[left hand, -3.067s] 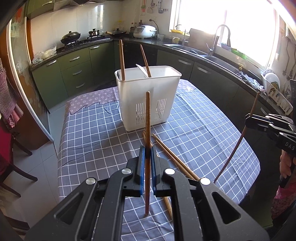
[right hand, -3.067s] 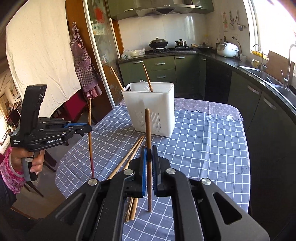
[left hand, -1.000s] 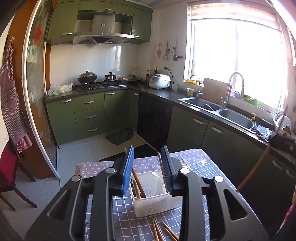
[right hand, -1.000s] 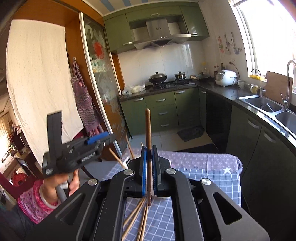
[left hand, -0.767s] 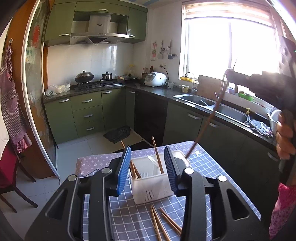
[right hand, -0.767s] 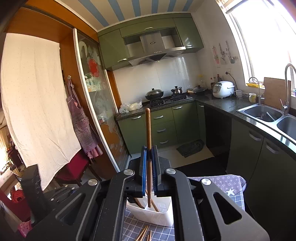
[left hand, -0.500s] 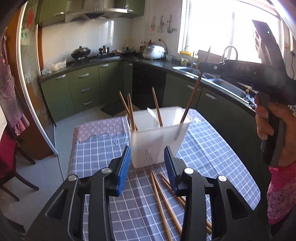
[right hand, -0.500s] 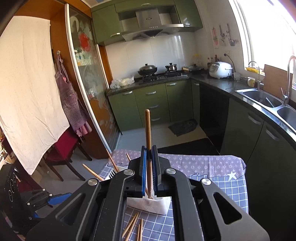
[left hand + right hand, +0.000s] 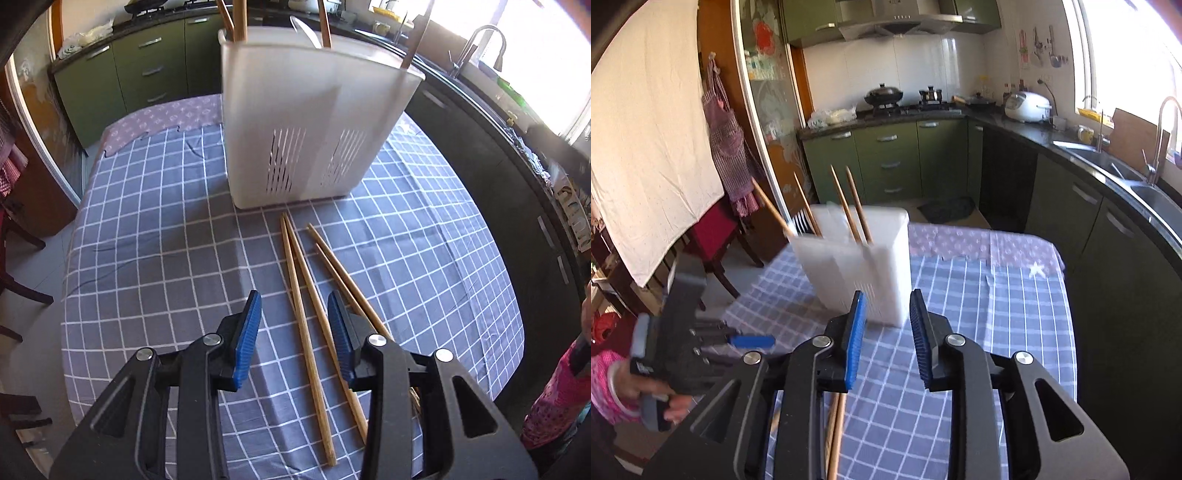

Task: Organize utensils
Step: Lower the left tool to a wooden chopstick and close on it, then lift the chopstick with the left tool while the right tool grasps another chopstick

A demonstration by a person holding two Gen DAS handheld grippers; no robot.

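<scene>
Left gripper hangs part-open and empty over loose chopsticks on the table. Right gripper, jaws just opening, holds nothing; more chopsticks stand in the white holder ahead.

A table covered by a blue checked cloth carries a white slotted utensil holder, with four wooden chopsticks lying loose on the cloth just before it.
</scene>
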